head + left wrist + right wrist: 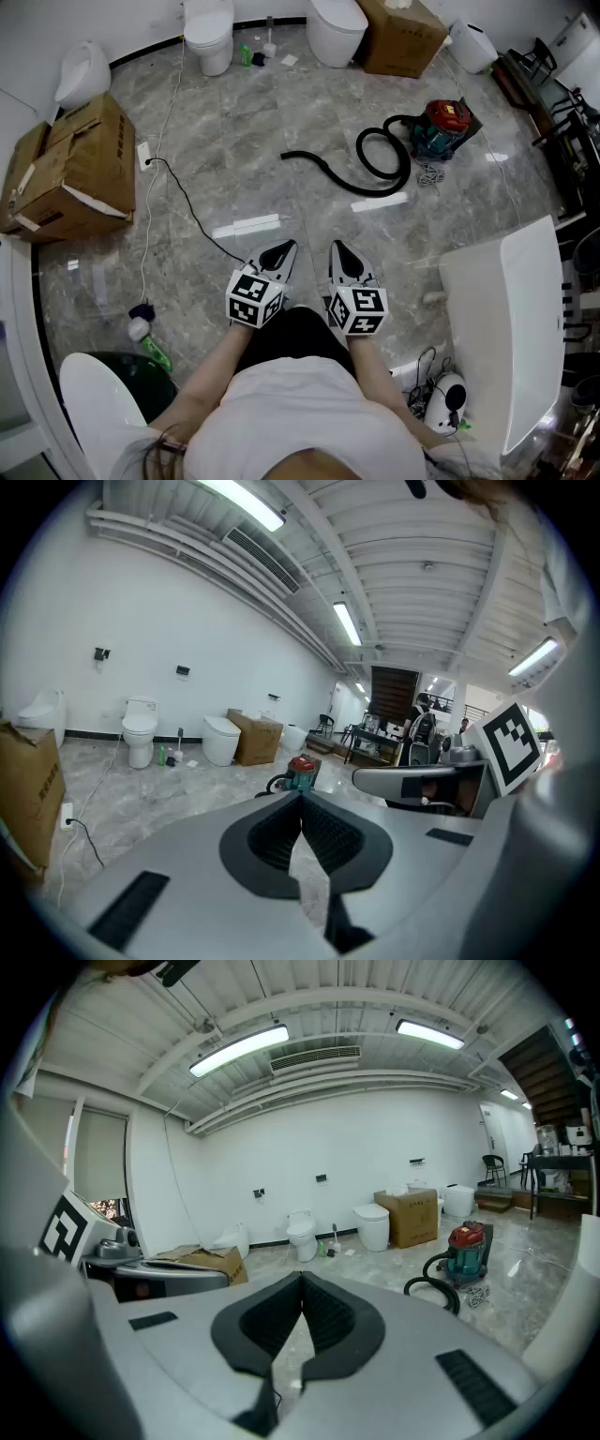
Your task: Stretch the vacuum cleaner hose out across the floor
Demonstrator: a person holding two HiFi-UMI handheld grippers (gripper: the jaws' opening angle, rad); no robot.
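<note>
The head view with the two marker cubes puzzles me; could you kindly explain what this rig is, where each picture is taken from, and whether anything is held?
There is no robot here: a person holds a hand-held gripper in each hand. The head view looks steeply down from a camera on the person's head, so you see the left gripper and right gripper side by side in front of the body. The marker cubes are part of them. The other two pictures come from cameras riding on each gripper, looking along its jaws. In both, the jaws are closed together with nothing between them.

On the grey floor ahead stands a red and teal vacuum cleaner, its black hose partly curled in a loop, not yet touched. Cardboard boxes and toilets stand around the edges.
</note>
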